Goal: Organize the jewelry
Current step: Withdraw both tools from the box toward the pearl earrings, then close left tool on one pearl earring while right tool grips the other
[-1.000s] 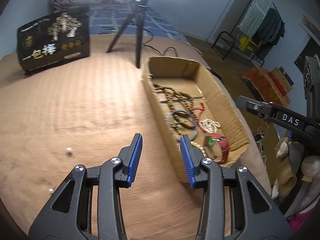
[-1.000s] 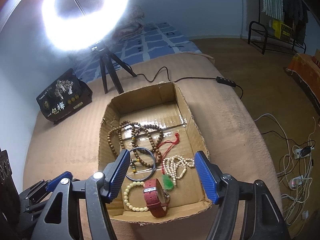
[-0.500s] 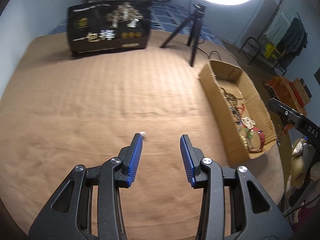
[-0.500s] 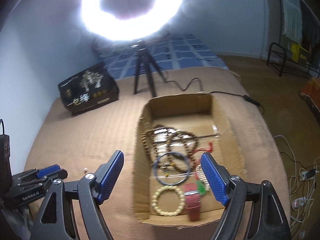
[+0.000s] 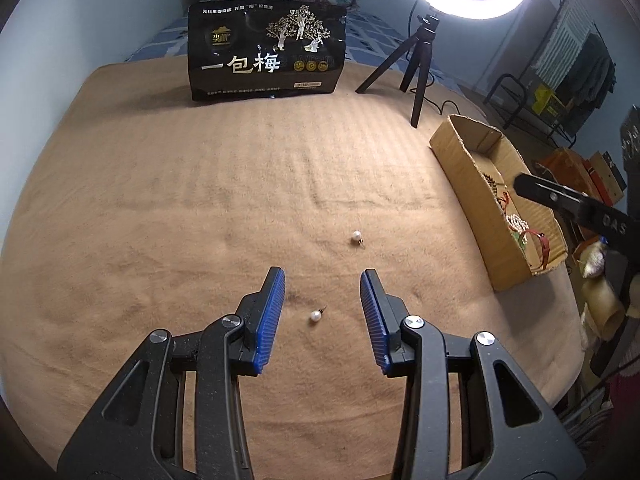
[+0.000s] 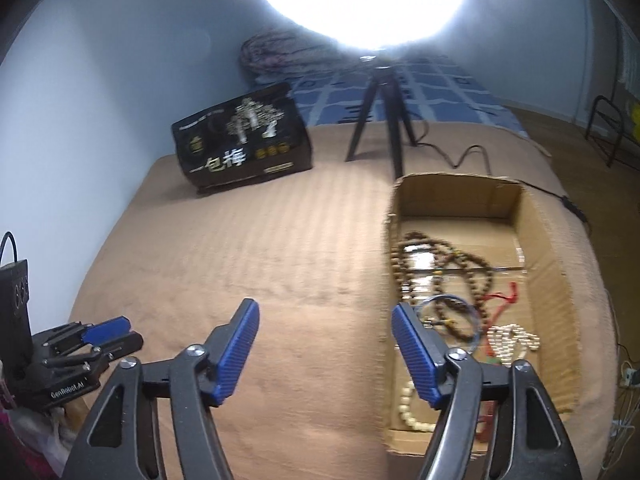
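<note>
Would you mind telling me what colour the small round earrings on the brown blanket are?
Pearl white; the two small round earrings show best in the left wrist view.

the left tool point(image 5: 322, 292) is held low and level, its 2 blue-padded fingers point(image 5: 273, 312) spread apart with nothing between the pads. the right tool point(image 6: 325, 336) points forward too, its jaws parted wider and holding nothing. in the right wrist view the left tool point(image 6: 105, 329) shows at the far left edge, well apart from the right one.
</note>
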`<action>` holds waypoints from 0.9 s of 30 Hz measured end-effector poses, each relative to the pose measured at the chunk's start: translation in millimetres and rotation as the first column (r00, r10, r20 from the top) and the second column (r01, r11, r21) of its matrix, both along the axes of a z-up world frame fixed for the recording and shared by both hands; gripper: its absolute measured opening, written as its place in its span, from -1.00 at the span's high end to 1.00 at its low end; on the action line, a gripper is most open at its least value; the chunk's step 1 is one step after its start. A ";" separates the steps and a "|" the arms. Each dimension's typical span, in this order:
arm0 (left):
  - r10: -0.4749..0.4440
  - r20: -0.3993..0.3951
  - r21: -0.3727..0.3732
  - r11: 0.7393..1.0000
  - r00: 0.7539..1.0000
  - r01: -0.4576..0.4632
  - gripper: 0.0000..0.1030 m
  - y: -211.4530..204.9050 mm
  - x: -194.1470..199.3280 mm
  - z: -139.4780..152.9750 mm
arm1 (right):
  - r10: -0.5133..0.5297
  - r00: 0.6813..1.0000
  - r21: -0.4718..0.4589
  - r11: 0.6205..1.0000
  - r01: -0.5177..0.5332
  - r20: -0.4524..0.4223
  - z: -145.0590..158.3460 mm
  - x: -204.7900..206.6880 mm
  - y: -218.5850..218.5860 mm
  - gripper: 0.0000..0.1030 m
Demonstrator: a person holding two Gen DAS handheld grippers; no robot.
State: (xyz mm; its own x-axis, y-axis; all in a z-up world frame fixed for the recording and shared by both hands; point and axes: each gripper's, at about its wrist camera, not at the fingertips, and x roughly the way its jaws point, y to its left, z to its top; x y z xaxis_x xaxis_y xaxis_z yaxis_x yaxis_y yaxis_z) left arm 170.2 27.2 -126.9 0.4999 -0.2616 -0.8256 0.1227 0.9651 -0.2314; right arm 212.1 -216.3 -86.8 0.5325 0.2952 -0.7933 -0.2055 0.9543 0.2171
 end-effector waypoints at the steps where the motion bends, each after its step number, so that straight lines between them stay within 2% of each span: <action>1: -0.005 -0.002 -0.005 1.000 1.000 0.005 0.24 0.7 -1.1 -0.7 | 0.009 1.000 0.004 1.000 -0.009 0.000 -0.7 0.6 4.2 -0.31; 6: -0.032 -0.012 -0.024 0.999 0.999 0.032 0.24 2.9 -5.9 -7.1 | 0.063 0.998 0.010 0.998 -0.062 -0.006 -9.6 2.4 27.3 -0.10; 13: -0.049 -0.038 -0.061 0.997 0.998 0.047 0.24 3.4 -10.7 -29.0 | 0.142 0.989 -0.006 0.990 -0.142 -0.029 -33.4 3.5 56.3 0.10; 14: -0.051 -0.041 -0.062 0.997 0.998 0.048 0.25 3.4 -11.3 -32.8 | 0.151 0.988 -0.008 0.989 -0.151 -0.030 -36.9 3.8 59.1 0.12; 15: -0.053 -0.044 -0.065 0.997 0.998 0.050 0.35 3.8 -11.5 -36.0 | 0.158 0.987 -0.009 0.987 -0.159 -0.032 -40.4 4.1 61.8 0.15; 22: -0.074 -0.063 -0.048 0.996 0.995 0.071 0.52 2.0 -8.1 -54.4 | 0.226 0.974 -0.029 0.973 -0.227 -0.035 -63.8 11.2 83.5 0.24; 27: -0.102 -0.072 -0.030 0.995 0.992 0.100 0.53 -6.2 -3.4 -63.2 | 0.269 0.962 -0.071 0.960 -0.271 -0.040 -76.7 14.1 97.8 0.29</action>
